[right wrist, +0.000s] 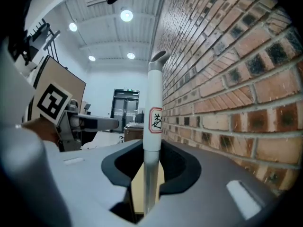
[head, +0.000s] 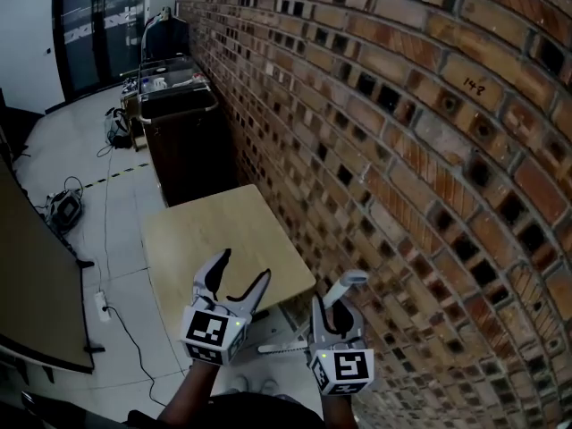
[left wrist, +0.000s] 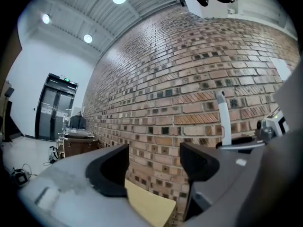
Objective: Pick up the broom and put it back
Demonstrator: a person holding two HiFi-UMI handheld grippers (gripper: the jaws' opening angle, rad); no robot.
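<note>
The broom's white handle [right wrist: 154, 122] stands upright between the jaws of my right gripper [right wrist: 147, 174], which is shut on its metal shaft just below a red-bordered label. In the head view the handle's top [head: 345, 285] sticks up from the right gripper [head: 334, 314], close to the brick wall [head: 402, 150]. The broom's head is hidden. My left gripper [head: 243, 268] is to its left, open and empty, over the near edge of the table. In the left gripper view, the left gripper [left wrist: 154, 162] faces the wall with the handle [left wrist: 222, 119] at the right.
A pale wooden table [head: 206, 231] stands against the wall ahead. Behind it is a dark cabinet [head: 183, 146] with things on top. A brown board [head: 27, 275] leans at the left. Cables [head: 67, 208] and a power strip [head: 101, 304] lie on the floor.
</note>
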